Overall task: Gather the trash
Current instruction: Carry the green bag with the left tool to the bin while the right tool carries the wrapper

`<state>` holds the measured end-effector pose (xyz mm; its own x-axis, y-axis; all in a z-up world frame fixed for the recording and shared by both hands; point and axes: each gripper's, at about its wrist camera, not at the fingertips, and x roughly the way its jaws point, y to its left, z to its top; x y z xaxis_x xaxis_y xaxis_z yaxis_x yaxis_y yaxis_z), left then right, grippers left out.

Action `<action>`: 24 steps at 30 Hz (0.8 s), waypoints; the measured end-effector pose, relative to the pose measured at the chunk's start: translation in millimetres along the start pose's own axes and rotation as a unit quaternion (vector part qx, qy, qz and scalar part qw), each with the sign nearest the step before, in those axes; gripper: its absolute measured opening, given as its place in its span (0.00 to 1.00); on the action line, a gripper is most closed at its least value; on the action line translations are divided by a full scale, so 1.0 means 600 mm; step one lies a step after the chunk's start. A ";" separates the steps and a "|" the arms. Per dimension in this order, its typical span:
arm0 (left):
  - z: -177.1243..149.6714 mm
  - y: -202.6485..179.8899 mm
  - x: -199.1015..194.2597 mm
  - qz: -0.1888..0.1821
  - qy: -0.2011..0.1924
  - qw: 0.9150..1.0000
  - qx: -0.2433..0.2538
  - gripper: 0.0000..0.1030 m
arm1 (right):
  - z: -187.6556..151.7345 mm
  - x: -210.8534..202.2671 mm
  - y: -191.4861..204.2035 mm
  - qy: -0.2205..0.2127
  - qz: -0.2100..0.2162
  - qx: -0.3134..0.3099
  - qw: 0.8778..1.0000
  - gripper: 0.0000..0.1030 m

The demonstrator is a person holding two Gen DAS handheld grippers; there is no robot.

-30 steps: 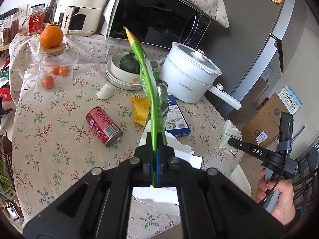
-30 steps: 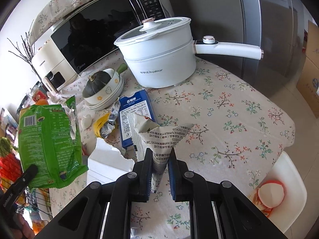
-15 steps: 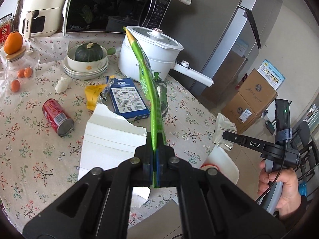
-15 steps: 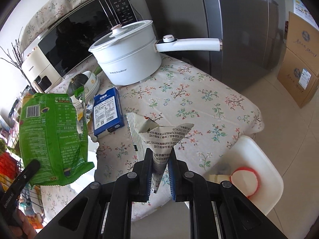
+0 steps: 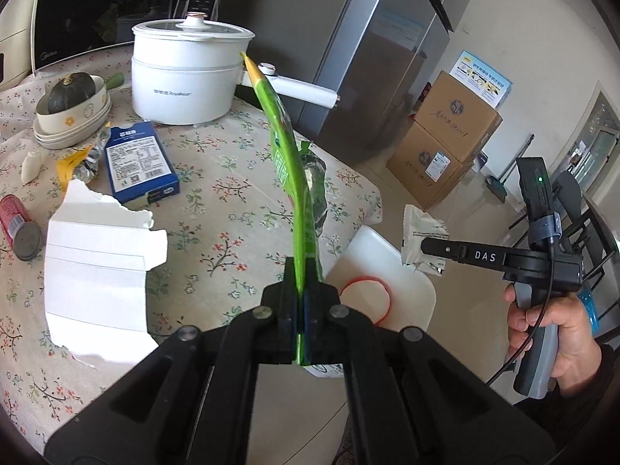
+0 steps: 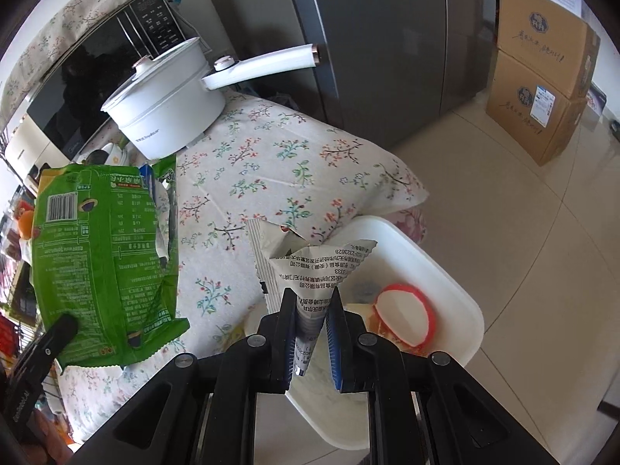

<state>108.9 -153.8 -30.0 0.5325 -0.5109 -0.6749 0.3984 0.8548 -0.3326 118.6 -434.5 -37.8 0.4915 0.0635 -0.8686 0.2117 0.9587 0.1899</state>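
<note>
My left gripper [image 5: 301,302] is shut on a green snack bag [image 5: 294,178], seen edge-on above the table's corner; the bag's printed face shows in the right wrist view [image 6: 104,248]. My right gripper [image 6: 312,325] is shut on a white printed wrapper [image 6: 321,271], also seen in the left wrist view [image 5: 422,236]. Both hang over a white bin [image 6: 445,283] beside the table, which holds a red-rimmed lid [image 6: 407,314]. On the table lie a torn white box [image 5: 97,271], a blue carton [image 5: 139,162], a yellow wrapper [image 5: 68,164] and a red can [image 5: 19,224].
A white electric pot [image 5: 186,73] with a long handle, a bowl with a squash [image 5: 69,104] and a microwave [image 5: 97,11] stand at the back of the floral tablecloth [image 5: 232,201]. A grey fridge [image 6: 387,38] and stacked cardboard boxes [image 6: 542,85] stand beyond the table.
Both grippers have moved right, off the table's middle to its corner, carrying the green bag and the white wrapper. The white bin now lies directly below them.
</note>
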 end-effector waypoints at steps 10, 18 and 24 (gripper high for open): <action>-0.040 -0.093 0.075 -0.022 0.046 0.996 0.070 0.02 | -0.028 0.001 -0.094 0.022 -0.027 0.023 0.999 0.15; -0.067 -0.145 0.127 -0.034 0.082 0.990 0.114 0.02 | -0.043 0.008 -0.130 0.036 -0.041 0.026 0.998 0.15; -0.083 -0.140 0.177 -0.016 0.111 0.986 0.120 0.02 | -0.052 0.021 -0.142 0.050 -0.048 0.027 0.997 0.15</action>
<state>94.8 -275.2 -106.3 0.3512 -0.4814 -0.8031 0.5915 0.7790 -0.2083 80.5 -506.7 -79.5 0.3804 0.0021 -0.9248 0.3004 0.9455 0.1257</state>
